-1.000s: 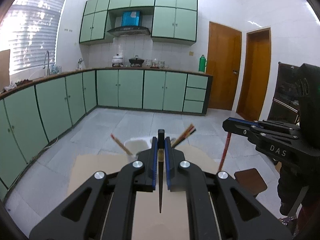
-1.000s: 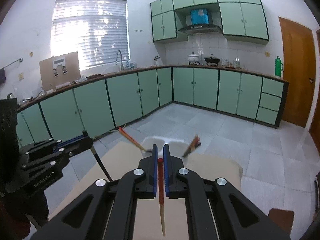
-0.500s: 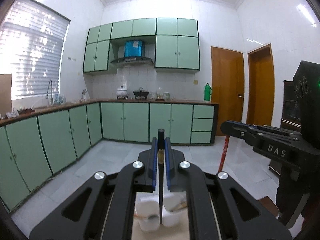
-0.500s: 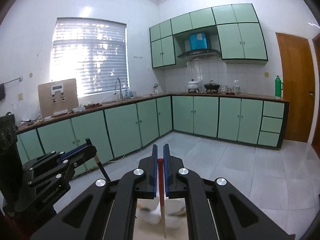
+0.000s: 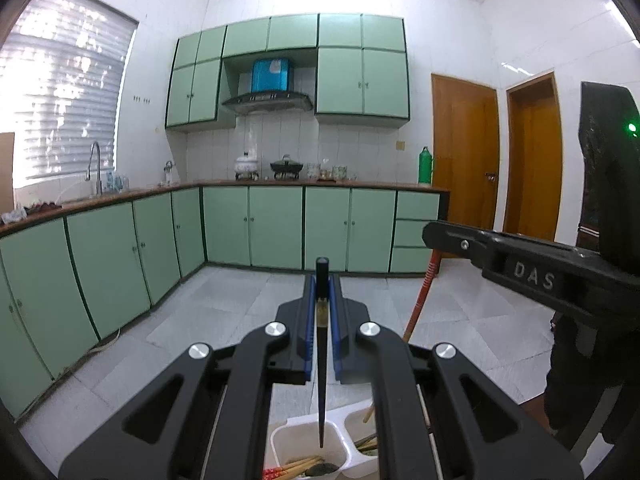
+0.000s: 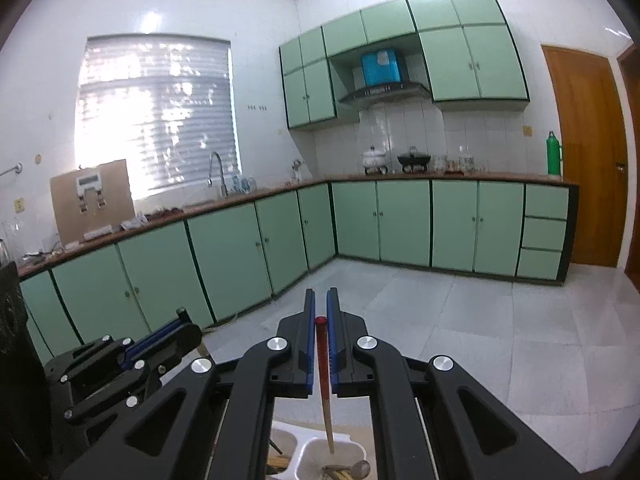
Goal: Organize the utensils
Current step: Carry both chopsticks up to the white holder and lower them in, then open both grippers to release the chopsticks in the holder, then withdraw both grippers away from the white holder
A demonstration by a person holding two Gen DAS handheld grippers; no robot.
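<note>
My left gripper [image 5: 321,280] is shut on a black chopstick [image 5: 321,380] that hangs tip-down over the left compartment of a white utensil holder [image 5: 280,440]. Several chopsticks lie in that holder. My right gripper [image 6: 321,300] is shut on a red-topped wooden chopstick [image 6: 325,384], its tip over the right compartment of the same holder [image 6: 308,450]. The right gripper with its red chopstick [image 5: 420,296] also shows at the right of the left wrist view. The left gripper [image 6: 180,320] shows at the lower left of the right wrist view.
Green base cabinets [image 5: 276,228] run along the far and left walls under a brown counter with a sink tap [image 5: 94,164]. Two wooden doors [image 5: 464,168] stand at the right. The floor [image 6: 480,320] is pale tile.
Both grippers have risen and tilted up, so the holder has dropped to the bottom of both views. Each chopstick tip now hangs over a compartment of the holder.
</note>
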